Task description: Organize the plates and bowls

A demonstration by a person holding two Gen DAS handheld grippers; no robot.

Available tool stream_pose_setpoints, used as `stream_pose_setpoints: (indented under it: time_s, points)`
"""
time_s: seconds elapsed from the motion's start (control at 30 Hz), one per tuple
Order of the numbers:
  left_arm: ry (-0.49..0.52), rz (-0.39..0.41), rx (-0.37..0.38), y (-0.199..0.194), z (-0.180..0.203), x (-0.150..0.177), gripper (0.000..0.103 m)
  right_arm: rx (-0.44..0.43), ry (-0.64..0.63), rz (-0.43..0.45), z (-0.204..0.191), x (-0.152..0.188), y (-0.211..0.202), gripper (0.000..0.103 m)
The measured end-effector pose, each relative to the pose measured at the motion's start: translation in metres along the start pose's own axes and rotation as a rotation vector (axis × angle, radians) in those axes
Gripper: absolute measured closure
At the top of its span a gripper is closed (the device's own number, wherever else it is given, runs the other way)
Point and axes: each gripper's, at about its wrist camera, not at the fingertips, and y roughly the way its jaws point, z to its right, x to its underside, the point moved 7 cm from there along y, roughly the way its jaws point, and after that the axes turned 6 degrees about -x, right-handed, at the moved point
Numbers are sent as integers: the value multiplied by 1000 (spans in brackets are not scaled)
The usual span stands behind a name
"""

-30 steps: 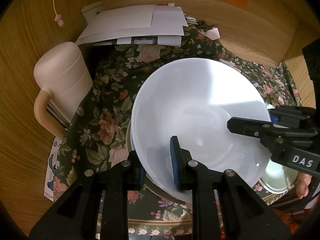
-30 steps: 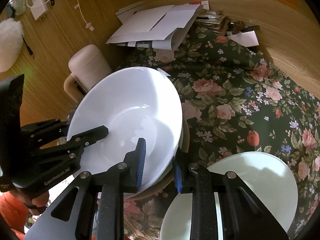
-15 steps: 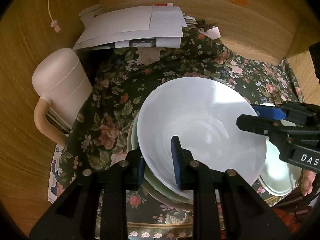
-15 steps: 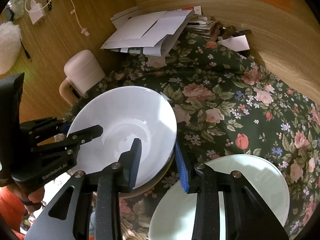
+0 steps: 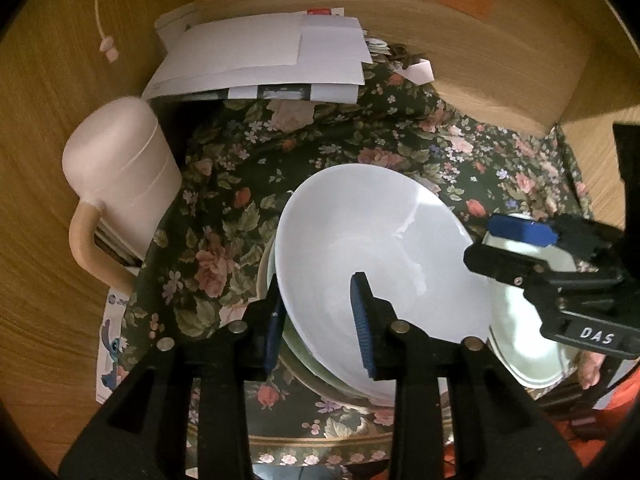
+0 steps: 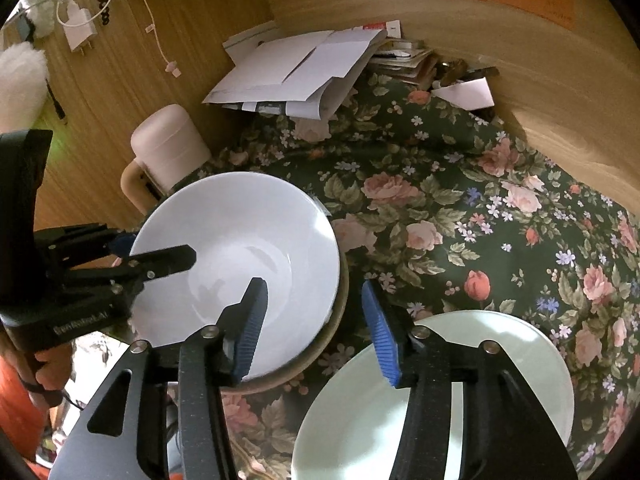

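A large white bowl (image 5: 372,256) (image 6: 240,256) rests on a stack of dishes (image 5: 316,368) (image 6: 304,360) on the floral cloth. My left gripper (image 5: 318,328) is open, its pads standing either side of the bowl's near rim with a gap. It shows at the left of the right wrist view (image 6: 156,252). My right gripper (image 6: 314,328) is open, its pads apart over the bowl's right rim. It shows at the right of the left wrist view (image 5: 504,244). A pale green plate (image 6: 460,392) (image 5: 528,344) lies to the right of the stack.
A pink lidded mug (image 5: 120,184) (image 6: 168,152) stands left of the stack. A pile of white papers (image 5: 264,60) (image 6: 296,72) lies at the back against the wooden wall (image 5: 480,80). The floral cloth (image 6: 480,220) covers the table.
The bowl came down from a tilt and settled level on the stack. Both grippers widened: the right one let go of the rim first, then the left one opened.
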Motion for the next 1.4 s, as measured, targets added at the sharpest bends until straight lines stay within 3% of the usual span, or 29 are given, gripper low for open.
stream_pose_setpoints:
  time_s: [0.1,0.13,0.27,0.53,0.67,0.83,1.0,1.17,1.4]
  points:
    - [-15,-1,12,-3,-2,0,71,0,5,-7,1,2,2,57]
    - [-12,19,-22,-8,-4,-1,69,-1,6,-11,1,2,3,57]
    - [11,96,-38,-27,-4,-7,51,-9,17,-17,2,1,5,57]
    - [-60,6,-37,1,-24,12,51,-12,18,-51,3,7,14,57]
    - [-130,-22,41,11,-27,25,49,-18,27,-79,4,12,23,57]
    - [-143,-30,87,17,-22,28,49,-34,46,-106,3,16,35,57]
    - [-177,-89,147,36,-16,35,50,-42,53,-132,0,20,47,57]
    - [-197,-77,177,37,-14,36,58,-54,43,-142,-5,19,56,59]
    - [-210,-59,138,36,-14,36,60,-25,44,-128,-2,15,60,69]
